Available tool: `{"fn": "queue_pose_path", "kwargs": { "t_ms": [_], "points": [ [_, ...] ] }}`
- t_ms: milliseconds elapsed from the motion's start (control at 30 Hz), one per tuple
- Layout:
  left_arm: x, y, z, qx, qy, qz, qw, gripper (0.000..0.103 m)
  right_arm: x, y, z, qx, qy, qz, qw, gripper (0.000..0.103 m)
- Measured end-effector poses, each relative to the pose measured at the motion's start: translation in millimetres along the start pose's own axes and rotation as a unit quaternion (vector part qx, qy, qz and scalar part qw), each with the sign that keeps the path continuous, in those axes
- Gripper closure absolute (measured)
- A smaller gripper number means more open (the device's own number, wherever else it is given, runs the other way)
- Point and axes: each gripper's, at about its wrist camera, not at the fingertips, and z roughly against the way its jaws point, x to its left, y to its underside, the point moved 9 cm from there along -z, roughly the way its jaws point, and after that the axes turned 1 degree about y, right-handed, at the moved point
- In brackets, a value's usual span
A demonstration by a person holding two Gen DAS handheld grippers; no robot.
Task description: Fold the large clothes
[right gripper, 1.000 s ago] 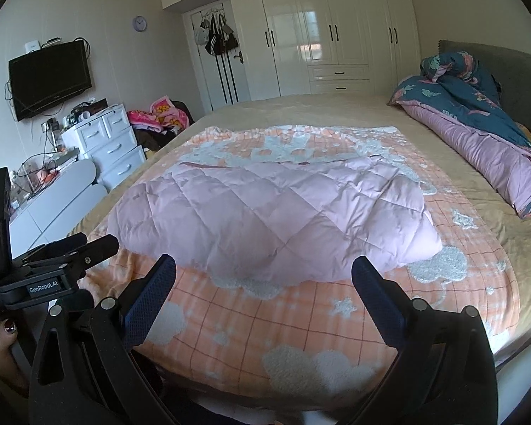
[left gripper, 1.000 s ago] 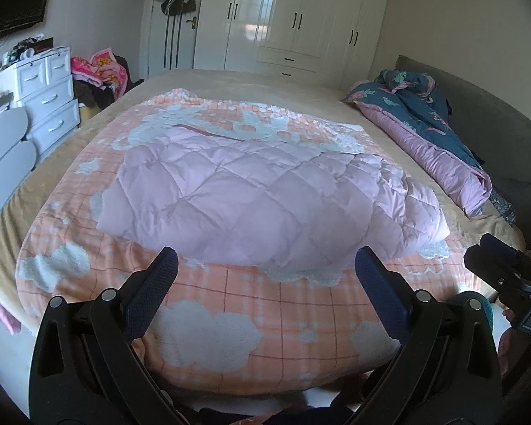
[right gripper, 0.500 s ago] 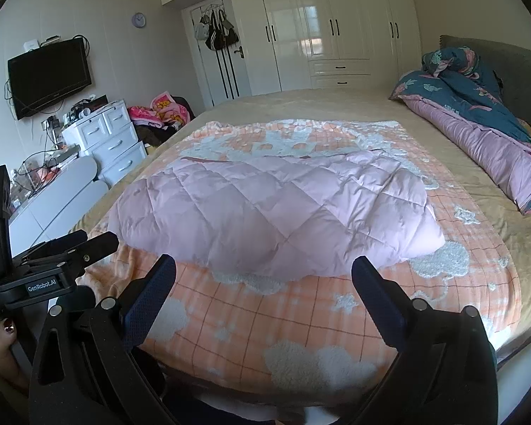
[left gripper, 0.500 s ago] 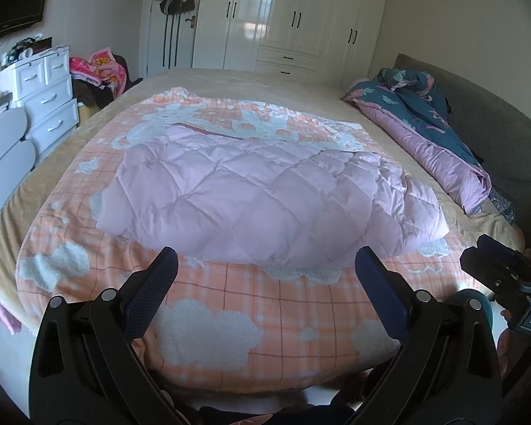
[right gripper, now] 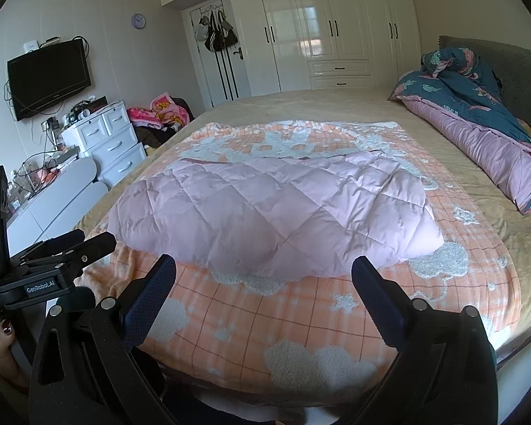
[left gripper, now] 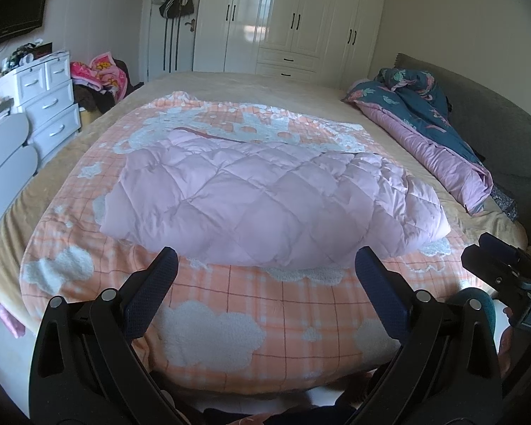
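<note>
A pink quilted coat (left gripper: pixel 265 205) is lying folded on the orange checked blanket (left gripper: pixel 230 304) covering the bed (right gripper: pixel 336 106). The left tongs (left gripper: pixel 265 283) and right tongs (right gripper: pixel 263 283) are both hovering near the coat's closest edge, apart from it, with jaws standing wide and gripping nothing.

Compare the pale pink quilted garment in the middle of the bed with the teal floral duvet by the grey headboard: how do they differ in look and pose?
The pale pink quilted garment is plain, with diamond stitching; the teal floral duvet is patterned, with a pink underside. The garment lies fairly flat on the orange checked blanket; the duvet is bunched in a long heap straight on the beige sheet. Both are padded, and neither gripper touches them.
</note>
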Motion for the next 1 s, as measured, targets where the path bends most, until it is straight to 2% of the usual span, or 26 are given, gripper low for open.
{"fn": "queue_pose_path", "kwargs": {
  "t_ms": [1000],
  "points": [
    [4.9,-0.5,3.3,-0.001,0.001,-0.001,1.0000,0.009,1.5,0.0,0.7,0.000,0.000,0.002,1.000,0.004]
  ]
}}
